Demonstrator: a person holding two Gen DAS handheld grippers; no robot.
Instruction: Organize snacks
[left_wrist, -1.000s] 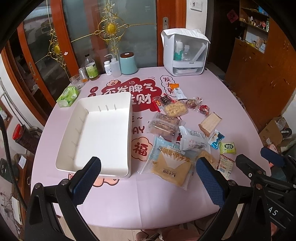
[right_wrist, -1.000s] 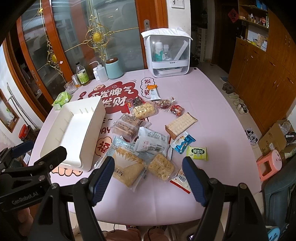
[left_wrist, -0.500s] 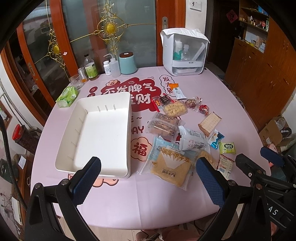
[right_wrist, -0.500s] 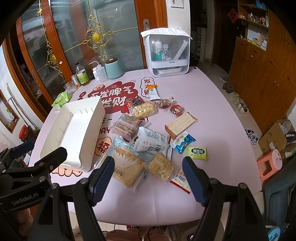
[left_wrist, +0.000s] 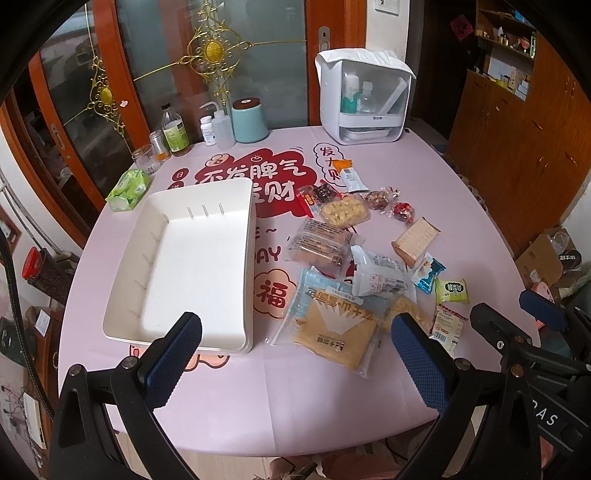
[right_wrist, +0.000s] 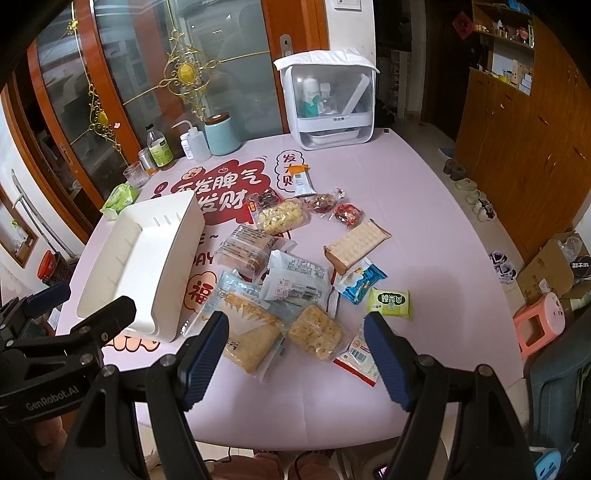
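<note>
A: Pink cloth with red lettering covers your counter (left_wrist: 424, 177), and glass doors with gold ornaments stand behind it. Where are the snacks?

B: Seen from your left wrist, the white bin (left_wrist: 192, 258) lies at nine o'clock of the snack pile (left_wrist: 354, 266); nothing is in it. The large toast pack (left_wrist: 332, 325) is the pile's near end, at six o'clock, just beside the bin's corner. A cracker sleeve (left_wrist: 415, 242) and a small green packet (left_wrist: 450, 291) lie out at three o'clock. At twelve o'clock, far back, you have a white dispenser box (left_wrist: 364, 103).

A: And your two tools?

B: Your left hand-held gripper (left_wrist: 295, 354) is released, jaws wide, hovering above the near counter edge with nothing between them. Your right hand-held gripper (right_wrist: 295, 350) is released too, its blue pads (right_wrist: 388, 354) spread above the toast pack and a yellow crisp-rice pack (right_wrist: 316, 332), touching neither.
</note>
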